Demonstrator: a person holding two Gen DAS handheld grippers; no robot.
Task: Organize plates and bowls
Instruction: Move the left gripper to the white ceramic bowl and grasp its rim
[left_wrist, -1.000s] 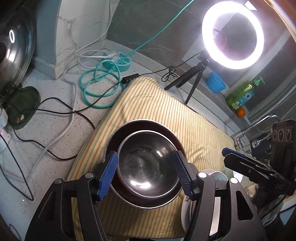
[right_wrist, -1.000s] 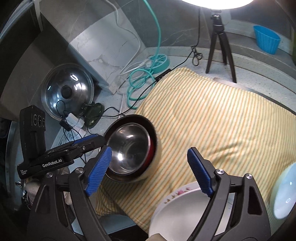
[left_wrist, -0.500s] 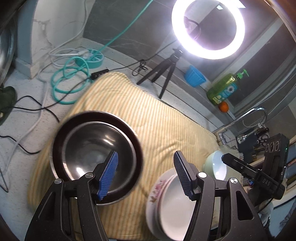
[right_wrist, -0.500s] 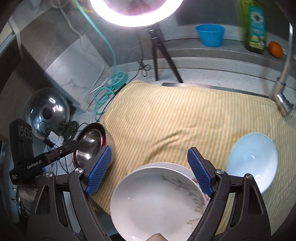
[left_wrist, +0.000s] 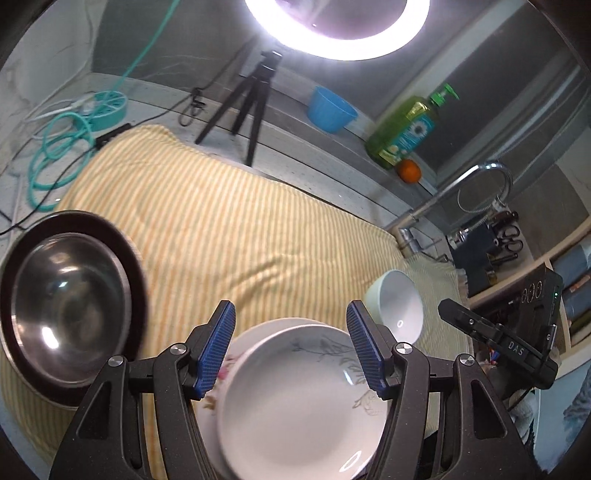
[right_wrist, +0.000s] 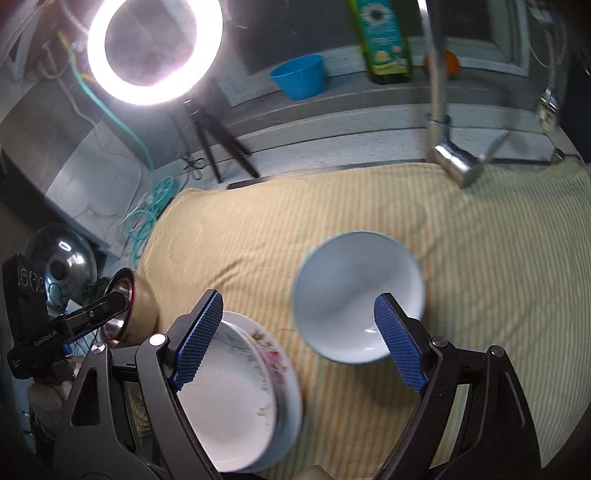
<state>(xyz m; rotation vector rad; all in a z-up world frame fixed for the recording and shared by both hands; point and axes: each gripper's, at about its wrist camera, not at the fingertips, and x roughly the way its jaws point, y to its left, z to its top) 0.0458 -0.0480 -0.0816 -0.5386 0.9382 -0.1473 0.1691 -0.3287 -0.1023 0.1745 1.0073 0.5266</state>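
Observation:
A steel bowl (left_wrist: 70, 295) sits nested in a dark red bowl (left_wrist: 129, 258) at the left of the yellow striped cloth (left_wrist: 229, 229); they also show in the right wrist view (right_wrist: 127, 306). A stack of white floral plates (left_wrist: 295, 398) lies at the cloth's front edge, also in the right wrist view (right_wrist: 236, 398). A pale blue-white bowl (right_wrist: 356, 291) stands to their right, also in the left wrist view (left_wrist: 399, 306). My left gripper (left_wrist: 291, 347) is open and empty above the plates. My right gripper (right_wrist: 299, 339) is open and empty, over the gap between plates and pale bowl.
A ring light on a tripod (left_wrist: 255, 99) stands behind the cloth. A blue cup (left_wrist: 330, 109), a green soap bottle (left_wrist: 406, 129) and an orange (left_wrist: 408, 171) line the back ledge. A faucet (right_wrist: 439, 122) rises at the back right. Cables (left_wrist: 55, 147) and a pot lid (right_wrist: 62, 258) lie left.
Both grippers swung right, away from the nested metal bowls. The left now hovers over the plates; the right has come over the pale bowl. Both stayed open.

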